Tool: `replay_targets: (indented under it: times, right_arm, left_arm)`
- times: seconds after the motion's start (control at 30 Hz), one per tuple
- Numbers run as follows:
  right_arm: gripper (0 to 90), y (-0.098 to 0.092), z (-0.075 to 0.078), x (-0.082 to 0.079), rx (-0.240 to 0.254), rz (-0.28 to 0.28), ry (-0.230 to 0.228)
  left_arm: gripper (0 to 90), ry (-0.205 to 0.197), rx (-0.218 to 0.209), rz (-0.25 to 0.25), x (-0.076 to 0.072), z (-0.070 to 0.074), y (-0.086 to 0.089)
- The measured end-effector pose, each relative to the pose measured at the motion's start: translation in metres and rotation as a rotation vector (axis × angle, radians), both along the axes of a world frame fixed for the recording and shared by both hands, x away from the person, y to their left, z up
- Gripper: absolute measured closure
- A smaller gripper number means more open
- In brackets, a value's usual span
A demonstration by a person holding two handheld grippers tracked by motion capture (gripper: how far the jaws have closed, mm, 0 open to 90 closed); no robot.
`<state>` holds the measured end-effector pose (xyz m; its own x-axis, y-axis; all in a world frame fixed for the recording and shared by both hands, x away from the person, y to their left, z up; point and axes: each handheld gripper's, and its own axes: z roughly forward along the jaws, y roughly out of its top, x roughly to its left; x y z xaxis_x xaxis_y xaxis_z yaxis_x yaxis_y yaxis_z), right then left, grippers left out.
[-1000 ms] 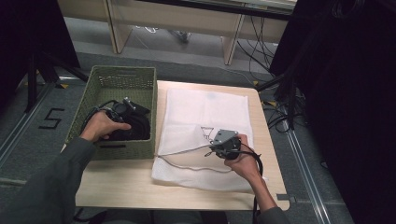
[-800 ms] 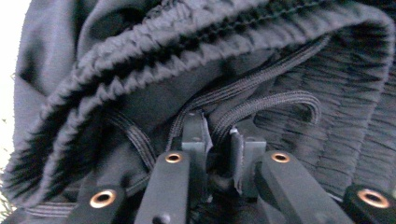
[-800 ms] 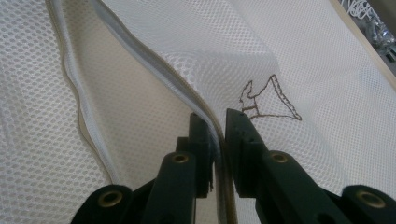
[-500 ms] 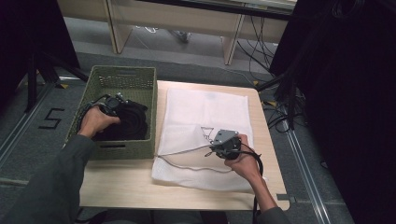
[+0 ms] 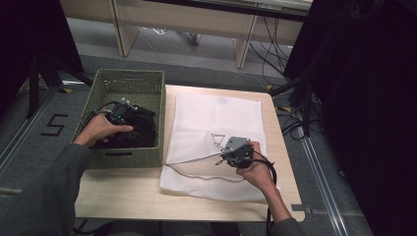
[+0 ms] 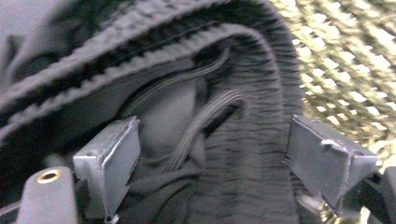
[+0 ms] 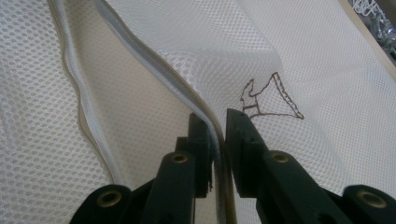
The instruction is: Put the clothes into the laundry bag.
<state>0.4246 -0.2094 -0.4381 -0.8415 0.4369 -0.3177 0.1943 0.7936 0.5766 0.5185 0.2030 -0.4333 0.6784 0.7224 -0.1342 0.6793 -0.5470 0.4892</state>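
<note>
A white mesh laundry bag (image 5: 216, 132) lies flat on the wooden table, its zippered mouth toward the basket. My right gripper (image 5: 227, 156) is shut on the bag's upper zipper edge (image 7: 215, 135) and holds it lifted off the lower layer. A brown line drawing (image 7: 268, 100) marks the mesh. In the green woven basket (image 5: 123, 81) at the left lies a black ribbed garment (image 5: 140, 130). My left gripper (image 5: 120, 114) is down inside the basket, open, its pads (image 6: 112, 161) straddling a fold of the black garment (image 6: 219, 154) without closing on it.
The basket's woven wall (image 6: 345, 70) stands close on one side of the left gripper. The table's bare wood (image 5: 123, 189) runs along the near edge. Cables (image 5: 295, 123) hang off the right side of the table. Desk legs stand on the grey floor behind.
The left hand and gripper moved toward the far left of the basket and settled down over the black garment. The right gripper kept its hold on the bag's edge.
</note>
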Motion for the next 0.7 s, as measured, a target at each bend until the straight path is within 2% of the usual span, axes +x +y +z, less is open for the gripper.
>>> replay_targets:
  times: [0.03,0.07,0.1,0.13,0.17,0.2,0.23,0.27,0.3,0.37,0.47,0.5,0.53,0.57,0.6,0.63,0.7]
  right_arm:
    - [80.7,0.0,0.0,0.0,0.001,0.0,0.0]
    - [80.7,0.0,0.0,0.0,-0.001,0.001,0.0]
    - [80.7,0.0,0.0,0.0,-0.001,0.001,0.0]
    - [80.7,0.0,0.0,0.0,-0.003,0.0,-0.002]
    - [80.7,0.0,0.0,0.001,-0.009,0.012,-0.01]
    - [80.7,0.0,0.0,0.001,-0.011,0.009,-0.015]
    - [80.7,0.0,0.0,0.001,-0.01,0.009,-0.015]
    - [80.7,0.0,0.0,0.001,-0.013,0.012,-0.013]
    - [80.7,0.0,0.0,0.0,-0.01,0.009,-0.006]
    - [80.7,0.0,0.0,0.0,-0.012,0.015,-0.009]
    - [80.7,0.0,0.0,0.001,-0.01,0.01,-0.004]
    - [80.7,0.0,-0.001,0.0,-0.012,0.008,-0.003]
    - [80.7,0.001,0.0,0.0,-0.013,0.003,0.001]
    - [80.7,0.001,0.0,0.0,-0.013,0.003,0.001]
    - [80.7,0.0,0.0,0.0,-0.01,0.01,-0.005]
    - [80.7,0.0,0.0,0.0,-0.01,0.01,-0.005]
    - [80.6,0.001,0.0,0.0,-0.013,0.009,-0.003]
  left_arm:
    - [17.2,0.0,0.0,0.0,0.0,0.0,0.0]
    - [15.8,0.005,-0.008,-0.03,0.0,-0.002,-0.002]
    - [15.9,0.005,-0.008,-0.03,0.0,-0.002,-0.002]
    - [15.8,0.009,0.012,-0.03,0.0,-0.003,-0.003]
    - [16.0,0.009,0.012,-0.03,0.0,-0.003,-0.003]
    - [15.8,0.015,0.044,-0.015,0.001,-0.008,-0.006]
    - [15.7,0.015,0.044,-0.015,0.001,-0.008,-0.006]
    - [15.4,0.0,0.073,-0.032,0.002,-0.014,-0.007]
    - [14.4,-0.001,0.074,-0.035,0.002,-0.017,-0.008]
    - [13.4,-0.012,0.105,-0.067,0.002,-0.022,-0.008]
    - [11.6,0.0,0.113,-0.08,0.002,-0.025,-0.011]
    - [9.3,0.008,0.113,-0.084,0.003,-0.026,-0.012]
    - [2.0,0.021,0.116,-0.105,0.002,-0.029,-0.015]
    - [0.0,0.021,0.116,-0.105,0.002,-0.029,-0.015]
    - [0.0,0.002,0.169,-0.143,0.0,-0.033,-0.019]
    - [0.0,0.002,0.169,-0.143,0.0,-0.033,-0.019]
    - [0.0,-0.001,0.195,-0.143,0.001,-0.034,-0.021]
